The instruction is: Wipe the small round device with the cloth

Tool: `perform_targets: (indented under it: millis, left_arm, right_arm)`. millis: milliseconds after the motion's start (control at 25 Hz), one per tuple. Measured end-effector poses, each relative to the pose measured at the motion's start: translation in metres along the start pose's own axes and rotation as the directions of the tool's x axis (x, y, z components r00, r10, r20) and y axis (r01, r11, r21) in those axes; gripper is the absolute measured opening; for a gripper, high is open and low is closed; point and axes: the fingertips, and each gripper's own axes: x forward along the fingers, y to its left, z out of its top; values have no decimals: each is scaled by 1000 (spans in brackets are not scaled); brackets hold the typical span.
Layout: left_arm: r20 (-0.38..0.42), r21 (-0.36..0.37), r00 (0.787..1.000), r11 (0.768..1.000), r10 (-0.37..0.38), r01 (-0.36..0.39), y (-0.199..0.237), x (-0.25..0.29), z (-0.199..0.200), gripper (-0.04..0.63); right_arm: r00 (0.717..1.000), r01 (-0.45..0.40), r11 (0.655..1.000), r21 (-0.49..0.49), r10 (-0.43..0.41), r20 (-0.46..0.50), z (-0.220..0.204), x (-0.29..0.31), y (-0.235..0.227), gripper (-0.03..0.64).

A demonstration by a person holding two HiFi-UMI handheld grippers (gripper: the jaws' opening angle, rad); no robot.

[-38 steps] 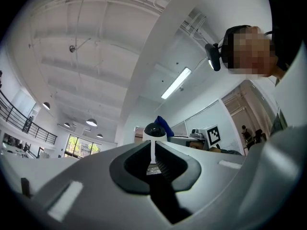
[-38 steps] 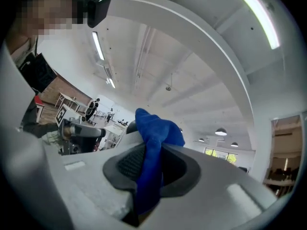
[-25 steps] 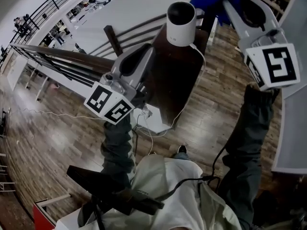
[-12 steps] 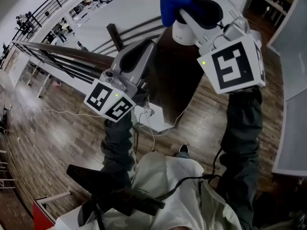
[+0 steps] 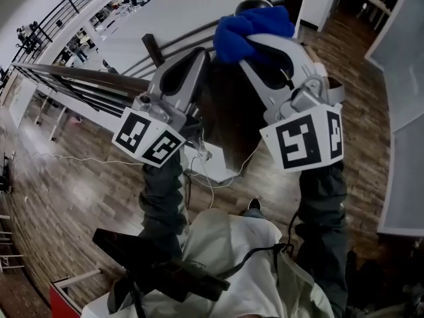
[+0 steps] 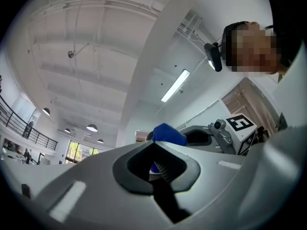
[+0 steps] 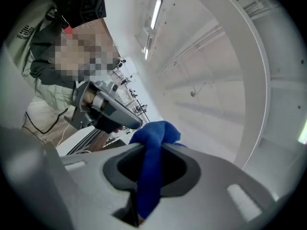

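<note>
While the right gripper [image 5: 260,45] clamps its fingers on the blue cloth [image 5: 255,24], the bunched cloth covers the small round device [image 5: 250,4], leaving only the device's dark upper rim visible. Left of the device and apart from it, the left gripper [image 5: 197,59] has its fingers closed together, with nothing between them. A dark tabletop [image 5: 228,118] extends from the device toward the person.

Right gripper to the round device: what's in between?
The blue cloth, clamped in the right gripper, covers most of the round device in the head view; only its top edge shows.
</note>
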Motion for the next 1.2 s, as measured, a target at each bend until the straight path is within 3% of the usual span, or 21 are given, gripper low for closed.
perform_targets:
  millis: [120,280,440,600,720,840,1000,1200]
  left_arm:
    - [1,-4,1000,1000,-6,6,0,1,1,5]
    - [0,-9,1000,1000,-7,7,2,1,1,5]
    - [0,0,1000,1000,-2,2,4,1,5,5]
    - [0,8,1000,1000,10,-10,10,1,7,5]
    - [3,10,1000,1000,14,-14,13,4,9,5]
    - [4,10,1000,1000,9,-9,13,4,10,5]
    - [1,7,1000,1000,3,-3,12,4,10,5]
    - [-7,-9,1000,1000,-3,3,12,4,0,5]
  right_arm:
    - [998,-46,999,25,47,-39,-8,0,17,72]
    - [998,-45,998,51,43,43,1,-2,17,72]
    - [995,43,990,131,-55,88,14,-20,-26,72]
    - [981,188,934,304,-194,-11,1,-37,-75,72]
    - [969,222,893,393,-245,9,-4,-35,-97,72]
    - [976,185,859,477,-215,10,-16,-24,-88,72]
    - [979,182,844,505,-206,-8,-28,-26,-72,72]
    - [993,119,853,508,-96,-70,-45,-29,-32,72]
